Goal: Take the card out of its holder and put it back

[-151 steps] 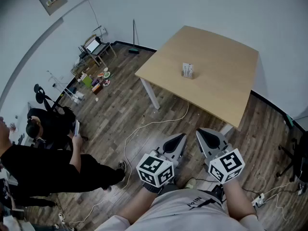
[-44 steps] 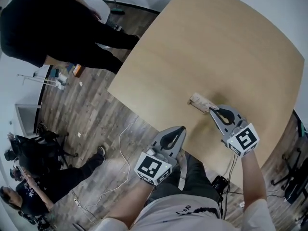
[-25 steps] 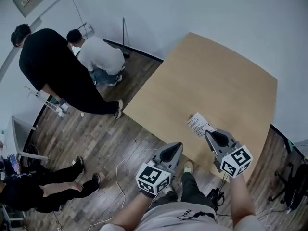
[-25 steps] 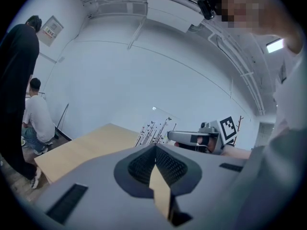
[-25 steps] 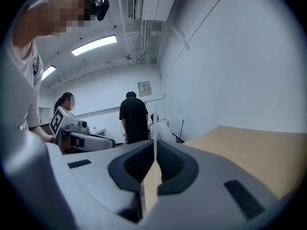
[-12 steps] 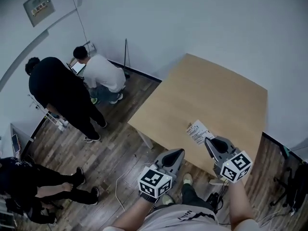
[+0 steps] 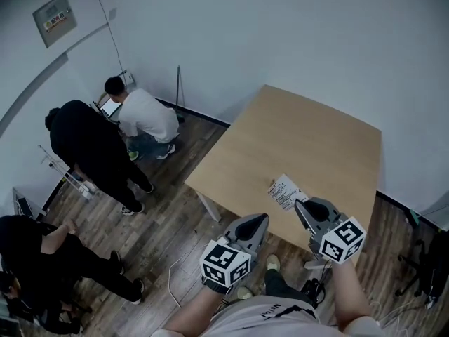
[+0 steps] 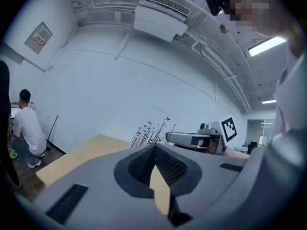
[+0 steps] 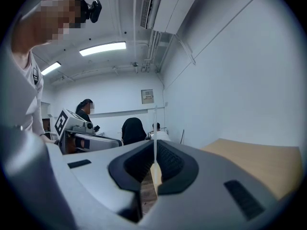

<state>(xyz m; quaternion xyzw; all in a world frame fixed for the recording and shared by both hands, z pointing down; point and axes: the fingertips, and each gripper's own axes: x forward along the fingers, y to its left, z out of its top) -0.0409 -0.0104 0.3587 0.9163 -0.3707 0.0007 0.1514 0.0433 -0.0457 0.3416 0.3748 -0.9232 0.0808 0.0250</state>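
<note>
The right tool (image 7: 302, 205) is pinching the card (image 7: 286, 192) between its jaws, holding it up off the worktop (image 7: 316, 135), at the tool's eleven o'clock. The left tool (image 7: 260, 220) is hanging at its nine o'clock, jaws pressed together on nothing.

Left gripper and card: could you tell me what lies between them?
Nothing: the head view shows a bare gap between the left gripper and the card in the right gripper.
</note>
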